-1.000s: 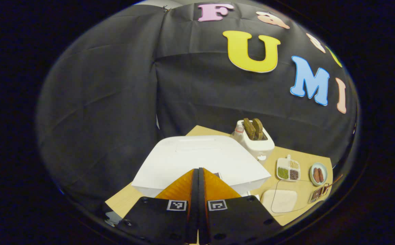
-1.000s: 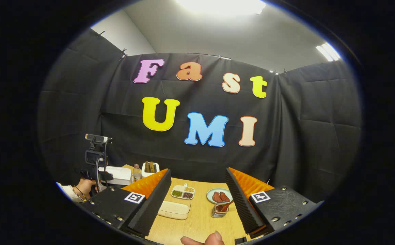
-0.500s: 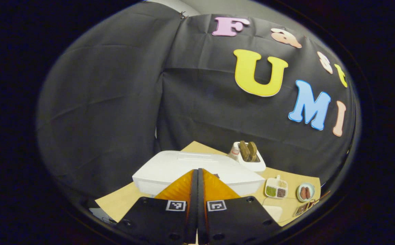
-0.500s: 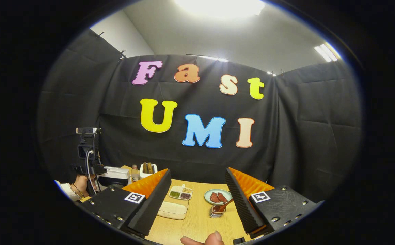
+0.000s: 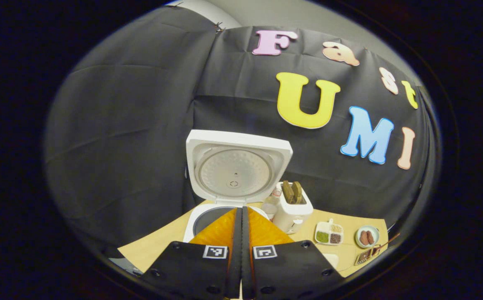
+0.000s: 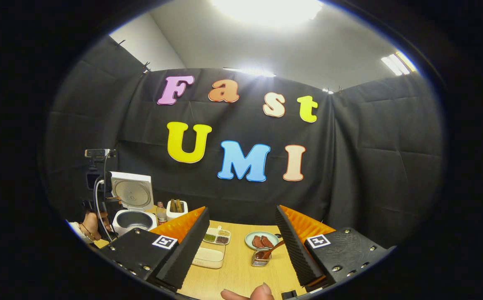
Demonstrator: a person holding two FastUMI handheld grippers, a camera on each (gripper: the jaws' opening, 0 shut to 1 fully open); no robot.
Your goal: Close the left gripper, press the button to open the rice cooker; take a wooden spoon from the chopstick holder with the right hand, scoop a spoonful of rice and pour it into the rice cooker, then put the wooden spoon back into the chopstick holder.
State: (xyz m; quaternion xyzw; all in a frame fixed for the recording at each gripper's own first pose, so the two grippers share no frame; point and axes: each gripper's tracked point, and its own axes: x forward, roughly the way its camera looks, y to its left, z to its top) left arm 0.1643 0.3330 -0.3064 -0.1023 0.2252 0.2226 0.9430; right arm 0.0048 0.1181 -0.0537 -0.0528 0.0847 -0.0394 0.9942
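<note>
The white rice cooker [image 5: 234,166] stands with its lid upright and its dark pot [image 5: 208,216] showing below. My left gripper [image 5: 242,216] is shut with nothing between its fingers, just in front of the pot's rim. The cooker [image 6: 132,208] also shows at the left of the right gripper view, with a hand [image 6: 89,221] beside it. My right gripper [image 6: 241,225] stands open above the table. Ahead of it a wire chopstick holder [image 6: 260,257] holds the wooden spoon [image 6: 273,249]. A shallow white rice box [image 6: 208,257] lies left of the holder.
A white toaster [image 5: 292,206] with two bread slices stands right of the cooker, a small bottle [image 5: 271,201] between them. A divided seasoning dish [image 5: 329,233] and a plate of sausages [image 5: 367,236] lie farther right on the wooden table [image 6: 241,275]. A fingertip [image 6: 262,291] shows at the right gripper view's bottom edge.
The rice cooker's lid has sprung up from flat to upright, baring the pot. My left gripper has lifted and drawn back a little, still shut. The right gripper has barely moved.
</note>
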